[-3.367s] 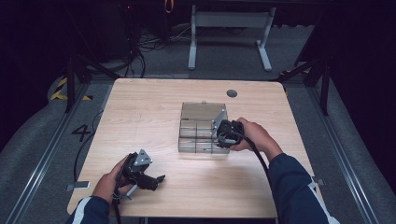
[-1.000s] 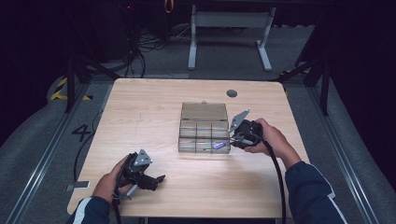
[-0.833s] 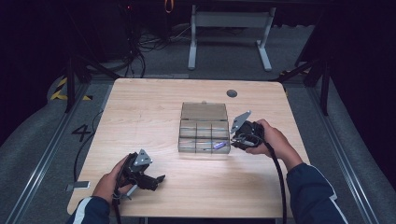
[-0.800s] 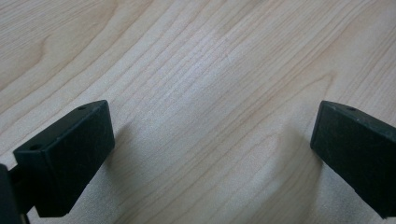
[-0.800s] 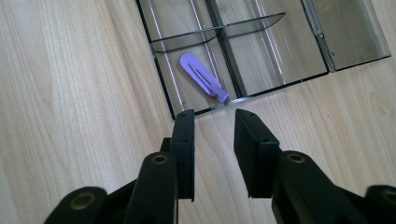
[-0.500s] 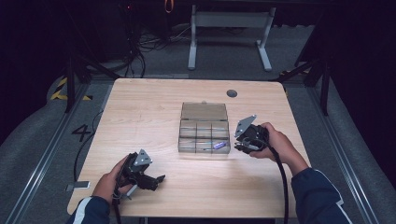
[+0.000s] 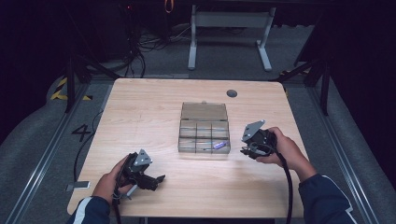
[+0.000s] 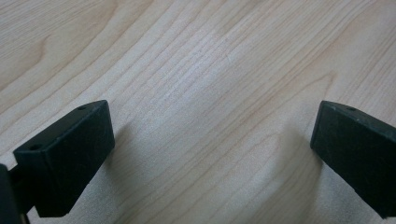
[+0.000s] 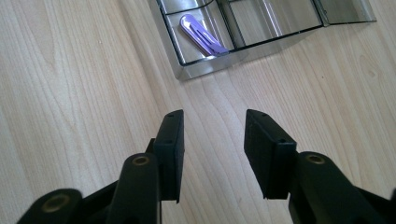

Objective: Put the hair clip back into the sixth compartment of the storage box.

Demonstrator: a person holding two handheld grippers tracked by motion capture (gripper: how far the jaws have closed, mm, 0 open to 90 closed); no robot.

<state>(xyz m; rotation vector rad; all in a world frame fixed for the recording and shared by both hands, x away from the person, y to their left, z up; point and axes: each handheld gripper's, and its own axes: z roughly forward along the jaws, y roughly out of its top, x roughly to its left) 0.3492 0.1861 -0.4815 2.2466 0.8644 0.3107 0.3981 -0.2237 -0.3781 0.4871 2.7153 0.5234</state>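
On the wooden table (image 7: 140, 116) in the high view: a clear compartment box (image 7: 204, 134) near the middle, lid laid back toward the far edge, a small purple clip (image 7: 218, 145) in the near-right compartment. Other compartments too small and glassy to read. Right gripper (image 7: 247, 148) just beside the box's right side, clear of it, held in the right hand (image 7: 285, 150); drawn back to the right from 3.4 s ago, when over the box. Left gripper (image 7: 156, 179) near the front-left edge in the left hand (image 7: 112, 179), same spot as before. Jaw spacing hard to judge from up here.

In the left gripper view: left gripper (image 8: 212, 140) spread wide, both jaws cut off by the frame edges, bare table grain (image 8: 210, 70) between, nothing held.

In the right gripper view: right gripper (image 9: 214, 140) parted a moderate gap, empty, above the table (image 9: 70, 93). Ahead, the box corner (image 9: 205, 65), cropped by the top edge, with the purple clip (image 9: 203, 35) lying slantwise in its corner compartment, apart from the jaws.
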